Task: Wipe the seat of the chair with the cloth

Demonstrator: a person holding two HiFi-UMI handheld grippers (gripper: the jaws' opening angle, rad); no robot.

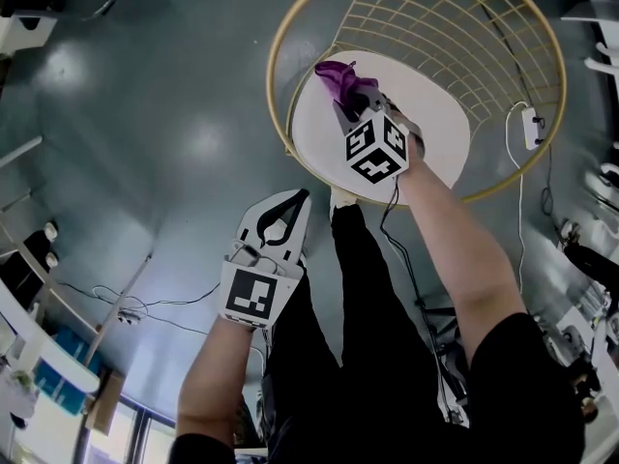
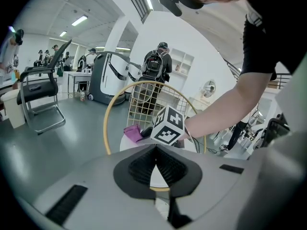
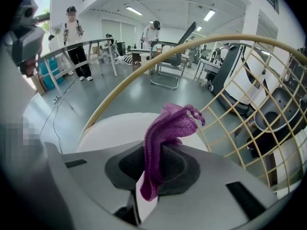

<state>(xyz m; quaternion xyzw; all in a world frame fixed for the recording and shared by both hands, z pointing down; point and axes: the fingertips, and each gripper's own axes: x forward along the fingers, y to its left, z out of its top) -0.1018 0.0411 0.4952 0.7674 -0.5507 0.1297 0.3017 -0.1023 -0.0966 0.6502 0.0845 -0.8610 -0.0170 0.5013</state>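
Grey floor surrounds the wire-backed chair. Over its white seat, the right tongs clamp the purple cloth. The left tongs, pressed together and empty, hang short of the seat. Wiping looks barely begun, with most of the seat probably left.

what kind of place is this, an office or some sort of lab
Probably an open-plan office or lab workspace, judging by three things: a black office chair standing on a bare grey floor, strip lights overhead in a tall white hall, and people standing about in the background.
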